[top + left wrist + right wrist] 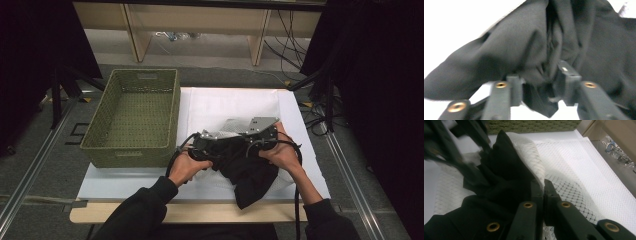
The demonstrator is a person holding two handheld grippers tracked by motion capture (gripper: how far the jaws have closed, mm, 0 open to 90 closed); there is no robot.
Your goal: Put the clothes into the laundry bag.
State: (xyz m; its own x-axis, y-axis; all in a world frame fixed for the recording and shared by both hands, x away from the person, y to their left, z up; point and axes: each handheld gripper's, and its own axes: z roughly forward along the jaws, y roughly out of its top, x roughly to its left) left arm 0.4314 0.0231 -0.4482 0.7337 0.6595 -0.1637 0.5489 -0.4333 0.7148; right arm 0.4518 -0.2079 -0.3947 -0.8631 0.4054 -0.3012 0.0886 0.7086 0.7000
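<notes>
A black garment (250,175) lies bunched on the white table cover, partly inside a white mesh bag (229,125). My left gripper (216,147) reaches into it from the left. In the left gripper view its jaws (539,80) stand apart with a fold of the black garment (524,45) hanging loosely between them. My right gripper (252,140) is at the bag's right side. The right gripper view shows it (543,185) shut on the rim of the mesh bag (574,170), with the garment (504,175) just to its left and the other gripper (461,145) blurred beyond.
A green wicker basket (130,147) stands on the table's left part, touching the white cover (225,100); its wall (531,125) runs along the top of the right gripper view. Wooden shelf legs and cables lie on the floor beyond the table.
</notes>
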